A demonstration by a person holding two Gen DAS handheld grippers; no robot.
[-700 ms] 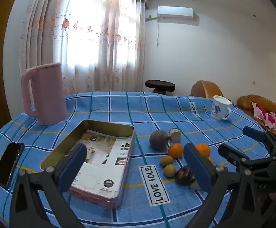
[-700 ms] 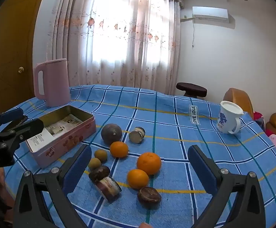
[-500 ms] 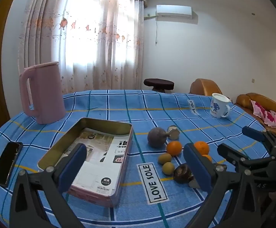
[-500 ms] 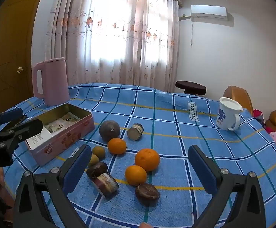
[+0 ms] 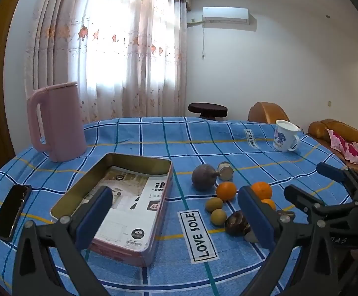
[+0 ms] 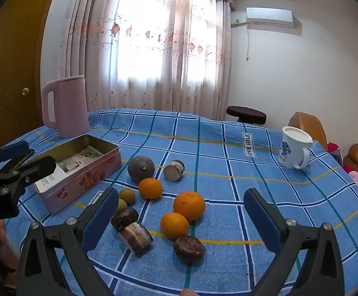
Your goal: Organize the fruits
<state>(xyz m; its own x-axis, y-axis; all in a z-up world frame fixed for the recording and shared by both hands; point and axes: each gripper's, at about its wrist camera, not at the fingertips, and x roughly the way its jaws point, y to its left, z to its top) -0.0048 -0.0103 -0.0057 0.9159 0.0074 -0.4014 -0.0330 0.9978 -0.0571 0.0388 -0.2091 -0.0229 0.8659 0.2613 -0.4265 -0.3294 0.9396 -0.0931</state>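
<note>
The tin box (image 6: 80, 170) was set on the table (image 6: 228, 148) as landmark. Behind it the kettle (image 6: 66, 106) was placed; left of it, a phone (image 5: 11, 212). Right of it the fruits were clustered: a large round fruit (image 6: 141, 169) nearest, three oranges (image 6: 189, 205) beyond, a mug (image 6: 293, 150) far right.

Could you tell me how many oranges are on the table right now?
3. One orange lies just in front of the big purple fruit; the largest sits right of it, mid-cluster; the third touches that one on the near side. None appears hidden.
</note>
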